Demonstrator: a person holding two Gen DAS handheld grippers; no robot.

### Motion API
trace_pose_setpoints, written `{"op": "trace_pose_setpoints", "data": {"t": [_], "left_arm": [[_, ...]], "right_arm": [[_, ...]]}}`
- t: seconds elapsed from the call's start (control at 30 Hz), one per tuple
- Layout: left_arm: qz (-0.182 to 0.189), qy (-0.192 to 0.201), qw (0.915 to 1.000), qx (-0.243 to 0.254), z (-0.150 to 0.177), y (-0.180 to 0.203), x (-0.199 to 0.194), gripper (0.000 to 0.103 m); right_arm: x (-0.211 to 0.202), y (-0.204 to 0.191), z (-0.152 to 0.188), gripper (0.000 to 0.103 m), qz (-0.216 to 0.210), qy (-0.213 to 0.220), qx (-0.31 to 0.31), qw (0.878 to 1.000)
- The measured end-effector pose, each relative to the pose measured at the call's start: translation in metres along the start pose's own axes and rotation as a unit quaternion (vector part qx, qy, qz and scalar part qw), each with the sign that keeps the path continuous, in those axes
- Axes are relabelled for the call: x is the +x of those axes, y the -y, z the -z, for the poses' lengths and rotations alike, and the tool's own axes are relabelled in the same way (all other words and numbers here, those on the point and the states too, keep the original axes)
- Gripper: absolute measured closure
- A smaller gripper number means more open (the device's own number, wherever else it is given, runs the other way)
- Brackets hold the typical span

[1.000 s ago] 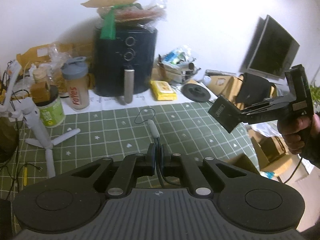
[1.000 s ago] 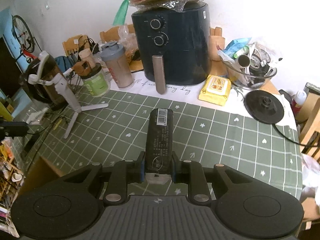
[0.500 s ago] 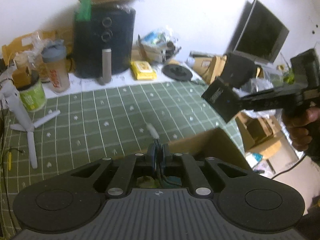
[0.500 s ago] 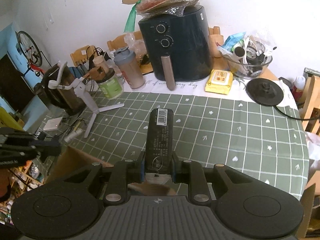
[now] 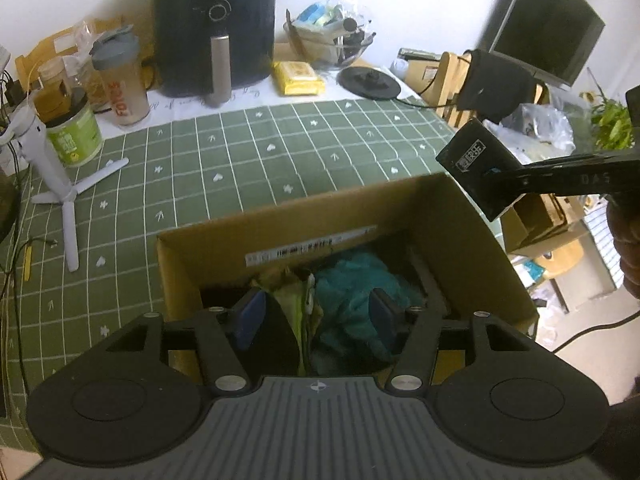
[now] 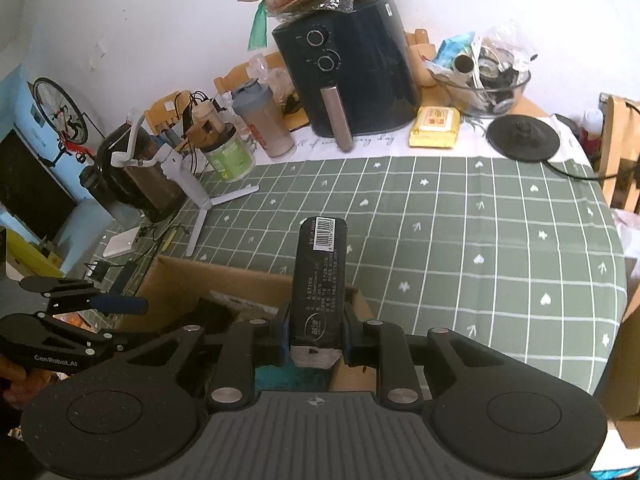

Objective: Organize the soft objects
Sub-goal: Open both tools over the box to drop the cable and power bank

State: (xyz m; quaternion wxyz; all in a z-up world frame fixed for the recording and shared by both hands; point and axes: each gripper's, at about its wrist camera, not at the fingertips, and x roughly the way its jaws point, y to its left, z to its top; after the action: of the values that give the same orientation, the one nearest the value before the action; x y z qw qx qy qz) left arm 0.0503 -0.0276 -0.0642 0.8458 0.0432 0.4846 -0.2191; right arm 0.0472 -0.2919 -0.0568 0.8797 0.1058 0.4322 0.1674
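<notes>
Jaws of the left gripper (image 5: 316,314) have just been opening and now stand apart with nothing pinched between the blue pads, poised over the open cardboard box (image 5: 208,248) at the centre of the left wrist view. Below them in the box lie a teal cloth (image 5: 352,280) and a yellowish-green soft item (image 5: 294,300). The right gripper (image 6: 316,338) has narrow jaws clamped on a black soft pack (image 6: 320,272) with a barcode label, which stands up along the fingers above the box's right part; in the left wrist view the same pack sits at the right edge, above the box's far right corner.

The step in hand looks like dropping the pack into the box with the rest. To do it well, I would carry the pack past the near wall, lower it until its bottom end is below the rim, and only then release, so it cannot tip out over the edge. The left gripper should lift clear first, since both tools crowd the same opening.

Room is tight on the right of the left wrist view, where the table (image 5: 240,152) ends just beyond the box. Toward the top of both views the green checked cloth lies open up to the air fryer (image 6: 344,72) and the white tripod (image 5: 60,184).
</notes>
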Motion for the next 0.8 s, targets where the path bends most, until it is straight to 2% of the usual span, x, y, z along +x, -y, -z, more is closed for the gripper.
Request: {"op": "trace_pose_setpoints", "data": {"t": [0.2,0.57,0.6,0.63,0.7,0.8], "left_arm": [[-0.008,-0.002,1.0,-0.004,0.007,0.008,-0.001,0.047],[-0.039,0.004,0.999,-0.021,0.012,0.013,-0.008,0.047],[-0.042,0.003,0.9988,-0.025,0.013,0.012,-0.009,0.047],[-0.045,0.002,0.9985,-0.03,0.014,0.012,-0.009,0.047],[-0.054,-0.001,0.9978,-0.038,0.015,0.011,-0.011,0.047],[-0.066,0.001,0.9966,-0.049,0.016,0.01,-0.016,0.046]], "right_arm": [[-0.003,-0.006,0.01,0.077,0.008,-0.004,0.005,1.0],[-0.005,-0.03,0.009,0.074,0.018,0.0,-0.006,1.0],[0.0,-0.031,0.01,0.067,0.024,-0.008,-0.008,1.0],[0.004,-0.032,0.011,0.041,0.032,-0.018,-0.014,0.999],[0.006,-0.037,0.015,0.015,0.047,-0.013,-0.028,0.998],[0.006,-0.045,0.019,0.003,0.052,-0.018,-0.049,0.997]]}}
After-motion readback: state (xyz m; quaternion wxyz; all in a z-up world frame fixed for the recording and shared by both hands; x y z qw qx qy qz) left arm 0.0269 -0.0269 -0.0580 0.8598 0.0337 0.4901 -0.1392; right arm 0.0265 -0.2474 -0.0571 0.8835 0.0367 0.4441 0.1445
